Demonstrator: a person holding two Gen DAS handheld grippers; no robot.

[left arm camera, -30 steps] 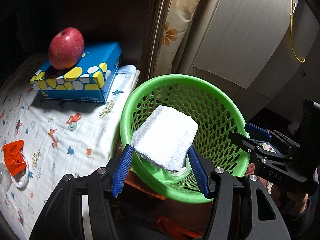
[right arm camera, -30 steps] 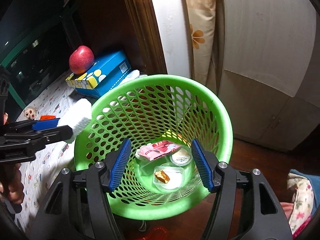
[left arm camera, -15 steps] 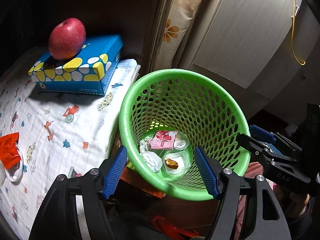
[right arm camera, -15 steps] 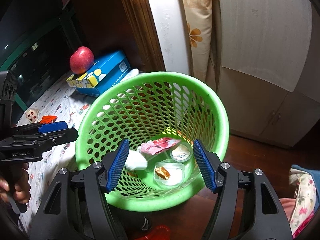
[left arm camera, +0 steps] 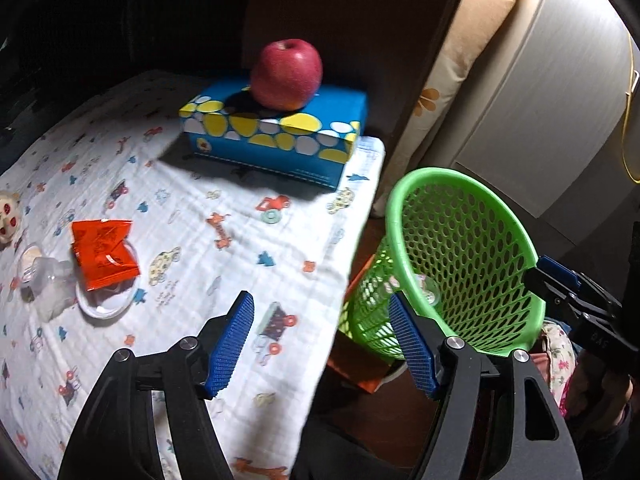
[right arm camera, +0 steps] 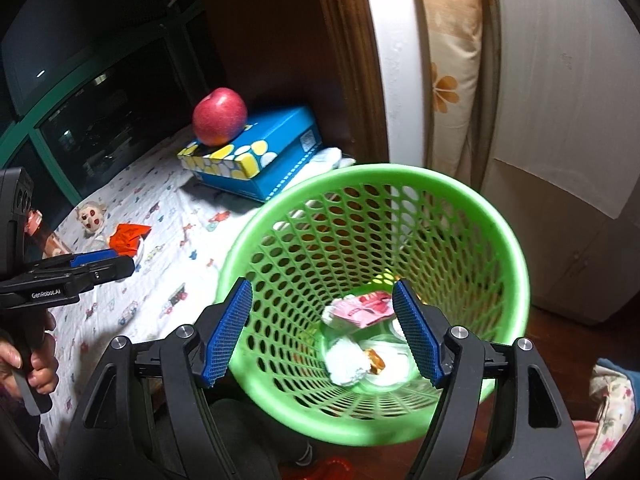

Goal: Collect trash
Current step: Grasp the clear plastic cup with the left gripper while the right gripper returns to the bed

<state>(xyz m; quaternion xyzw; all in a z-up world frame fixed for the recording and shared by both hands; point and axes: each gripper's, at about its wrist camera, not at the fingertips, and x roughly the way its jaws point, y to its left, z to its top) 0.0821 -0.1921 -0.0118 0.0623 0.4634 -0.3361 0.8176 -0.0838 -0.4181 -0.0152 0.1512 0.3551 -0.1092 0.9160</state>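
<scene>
Holding nothing, your left hand-held gripper [left arm camera: 322,344] hangs with its ribbed blue pads [left arm camera: 230,344] spread wide apart over the edge of the surface [left arm camera: 240,240], which is draped in a thin white cloth printed with small cars. Your right hand-held gripper [right arm camera: 322,334] is spread just as wide and empty above the basket [right arm camera: 508,240], a round green plastic bin with a smooth rim and walls pierced by rows of oval holes.

At the basket's bottom lie a white foam block [right arm camera: 346,362], a pink wrapper [right arm camera: 366,310] and clear plastic cups [right arm camera: 390,364], one with a brown scrap in it. On the cloth, well left of your left gripper, a crinkled orange wrapper [left arm camera: 104,254] rests on a white round lid [left arm camera: 104,306], beside clear crumpled plastic [left arm camera: 50,292]. Farther back, a glossy red apple [left arm camera: 287,74] sits on a blue box [left arm camera: 276,136] with yellow and white spots.

A second ago your left gripper clamped the foam block over the basket; it has since let go, the block has dropped in, and that gripper has swung left, toward the cloth. Your right gripper has barely moved.
</scene>
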